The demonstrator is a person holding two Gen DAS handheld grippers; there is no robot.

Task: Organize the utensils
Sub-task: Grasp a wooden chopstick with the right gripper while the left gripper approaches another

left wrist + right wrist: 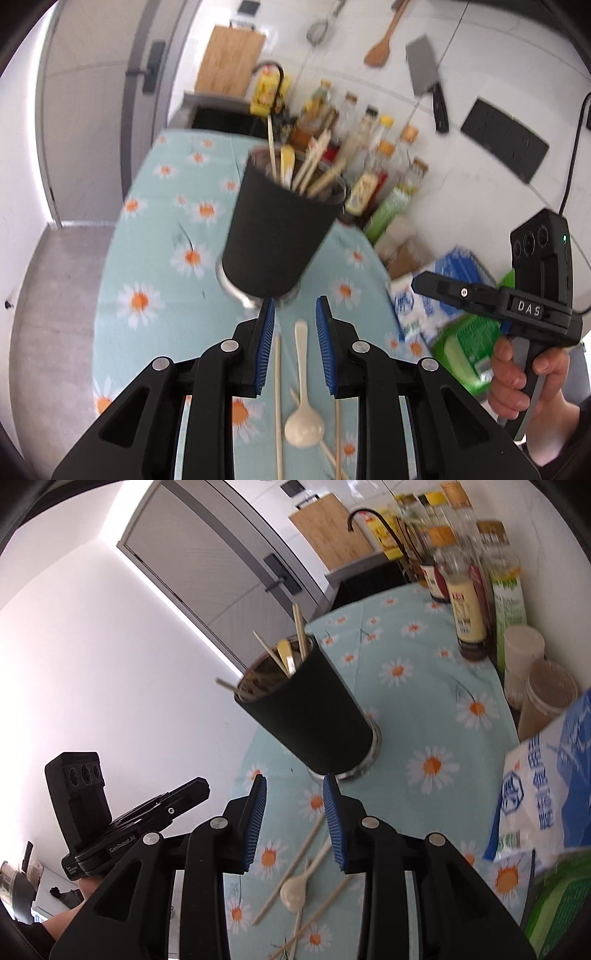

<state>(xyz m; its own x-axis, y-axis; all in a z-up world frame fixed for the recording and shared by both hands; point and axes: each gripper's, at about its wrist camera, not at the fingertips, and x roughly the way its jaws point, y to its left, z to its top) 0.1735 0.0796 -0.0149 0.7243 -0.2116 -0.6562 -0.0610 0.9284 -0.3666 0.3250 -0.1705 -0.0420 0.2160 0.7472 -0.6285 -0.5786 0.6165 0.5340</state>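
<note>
A black utensil cup stands on the daisy tablecloth, holding several chopsticks and a yellow-handled utensil. In front of it lie a white spoon and loose chopsticks. My left gripper hovers over the spoon's handle end, jaws apart, nothing between the pads. My right gripper hangs just before the cup's base above the same utensils, jaws apart and empty. Each gripper shows in the other's view, the right gripper held by a hand and the left gripper at the lower left.
Sauce bottles line the wall side of the table. A blue-and-white bag, a green packet and paper cups crowd the right. A sink lies beyond; a cleaver hangs on the wall.
</note>
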